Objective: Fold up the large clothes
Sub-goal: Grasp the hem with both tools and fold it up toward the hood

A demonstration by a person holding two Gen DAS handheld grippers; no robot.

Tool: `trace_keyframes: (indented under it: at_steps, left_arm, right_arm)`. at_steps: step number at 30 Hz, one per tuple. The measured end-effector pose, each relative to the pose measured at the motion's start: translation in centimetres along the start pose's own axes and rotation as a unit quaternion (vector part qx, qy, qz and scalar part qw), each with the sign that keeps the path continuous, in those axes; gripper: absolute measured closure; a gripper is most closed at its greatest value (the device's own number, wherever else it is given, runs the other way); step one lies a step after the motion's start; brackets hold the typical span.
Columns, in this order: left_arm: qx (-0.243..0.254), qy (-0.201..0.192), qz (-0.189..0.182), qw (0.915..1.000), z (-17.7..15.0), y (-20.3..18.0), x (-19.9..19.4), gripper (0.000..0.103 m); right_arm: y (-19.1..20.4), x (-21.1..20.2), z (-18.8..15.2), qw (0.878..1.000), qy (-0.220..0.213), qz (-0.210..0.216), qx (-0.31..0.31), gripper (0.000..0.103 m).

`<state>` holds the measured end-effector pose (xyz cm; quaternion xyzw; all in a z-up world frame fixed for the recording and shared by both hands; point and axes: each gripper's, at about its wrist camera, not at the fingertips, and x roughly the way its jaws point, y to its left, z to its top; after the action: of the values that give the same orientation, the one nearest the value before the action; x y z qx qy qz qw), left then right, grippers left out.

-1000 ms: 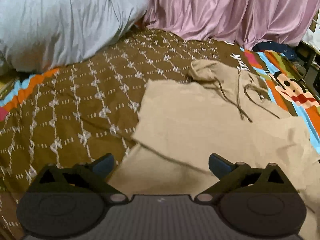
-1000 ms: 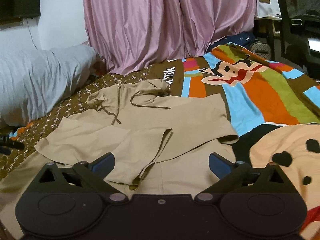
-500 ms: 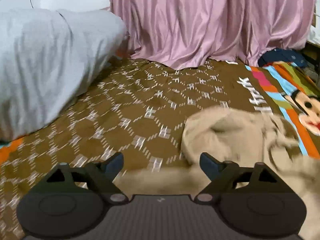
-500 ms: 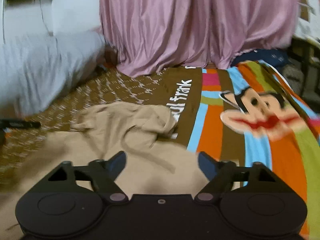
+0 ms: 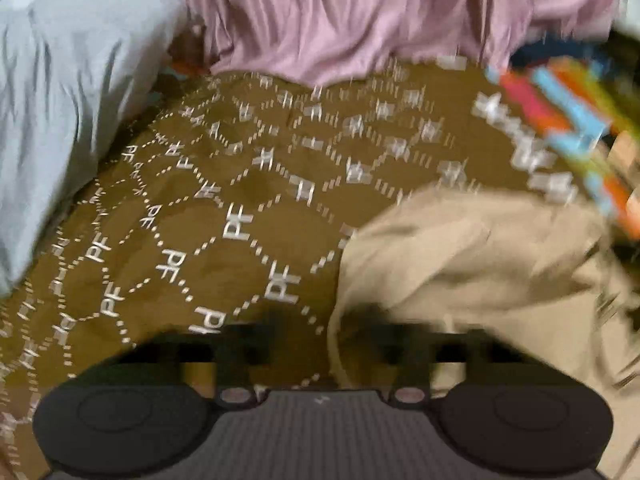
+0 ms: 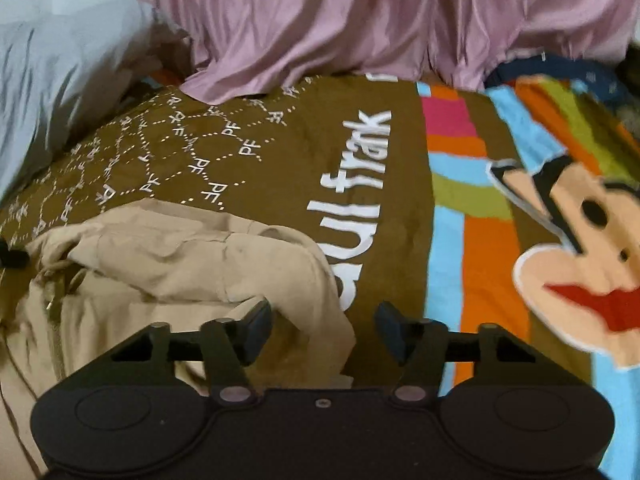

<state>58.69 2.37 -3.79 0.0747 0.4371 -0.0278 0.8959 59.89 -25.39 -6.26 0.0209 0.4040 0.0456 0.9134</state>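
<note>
A beige hoodie (image 6: 180,264) lies on the bed, its hood end bunched toward the curtain. In the left wrist view the hoodie (image 5: 472,264) fills the right half, blurred by motion. My left gripper (image 5: 320,344) is open, its fingers blurred, astride the hood's left edge. My right gripper (image 6: 324,328) is open and empty, its left finger (image 6: 256,328) over the hood's right edge and its right finger (image 6: 394,332) over the bedspread.
The bedspread is brown with a white pattern (image 5: 240,216) and has a colourful cartoon monkey print (image 6: 580,248) on the right. A grey pillow (image 5: 60,100) lies at the far left. A pink curtain (image 6: 360,20) hangs behind the bed.
Both grippers have moved forward from the hoodie's lower body to its hood end. Both sets of jaws have narrowed but stay open.
</note>
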Motion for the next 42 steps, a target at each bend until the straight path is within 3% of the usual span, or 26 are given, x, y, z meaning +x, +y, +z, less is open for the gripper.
trace_keyframes:
  at_steps: [2,4,8,11,15,21,25,27,29,30,32,34,38,42]
  left_arm:
    - [-0.006,-0.020,0.027,0.9994,-0.5,-0.7,-0.7,0.101]
    - [-0.023,-0.071,0.063,0.9952,-1.3,-0.7,-2.7,0.101]
    - [-0.094,-0.191,0.043,0.9762,-4.5,1.3,-9.1,0.099]
    - [-0.099,-0.246,0.049,0.9628,-6.9,1.3,-13.1,0.099]
    - [-0.084,-0.289,0.055,0.9519,-10.0,1.1,-17.0,0.099]
    - [-0.065,-0.334,0.043,0.9394,-14.8,0.7,-20.7,0.099]
    - [-0.049,-0.310,0.026,0.9492,-17.9,0.9,-21.5,0.098]
    - [-0.044,-0.282,0.013,0.9583,-19.1,1.4,-21.3,0.090]
    - [-0.042,-0.239,-0.003,0.9700,-20.0,2.0,-21.0,0.070]
    - [-0.037,-0.217,-0.012,0.9754,-20.5,2.3,-20.8,0.066]
    - [-0.024,-0.166,-0.037,0.9852,-21.4,3.2,-20.5,0.043]
    - [-0.012,-0.122,-0.066,0.9903,-22.6,4.3,-20.4,0.038]
    - [-0.029,-0.074,-0.097,0.9921,-25.5,6.7,-21.5,0.025]
    - [-0.113,-0.057,-0.139,0.9822,-27.5,10.0,-22.5,0.020]
  right_arm:
    - [0.1,-0.2,-0.2,1.000,-0.006,-0.015,0.006,0.093]
    - [0.5,-1.7,-0.6,0.998,-0.051,-0.032,-0.013,0.099]
    - [-0.1,-8.2,-2.2,0.982,-0.185,-0.038,-0.014,0.101]
    - [-0.5,-12.7,-4.0,0.971,-0.239,-0.027,-0.007,0.101]
    - [-0.4,-17.8,-6.5,0.960,-0.281,-0.015,-0.009,0.101]
    - [0.1,-23.8,-11.0,0.949,-0.304,-0.025,-0.076,0.101]
    - [1.2,-25.8,-14.8,0.941,-0.297,-0.050,-0.154,0.099]
    - [1.9,-26.3,-17.0,0.933,-0.292,-0.063,-0.199,0.098]
    - [2.4,-26.5,-19.0,0.930,-0.279,-0.068,-0.230,0.091]
    - [2.6,-26.5,-19.8,0.929,-0.272,-0.070,-0.240,0.088]
    - [2.7,-26.5,-21.3,0.932,-0.250,-0.068,-0.254,0.075]
    - [2.9,-26.5,-22.6,0.934,-0.222,-0.063,-0.272,0.064]
    - [3.1,-26.9,-25.7,0.931,-0.144,-0.025,-0.333,0.049]
    - [2.8,-28.8,-28.0,0.927,-0.103,-0.010,-0.362,0.037]
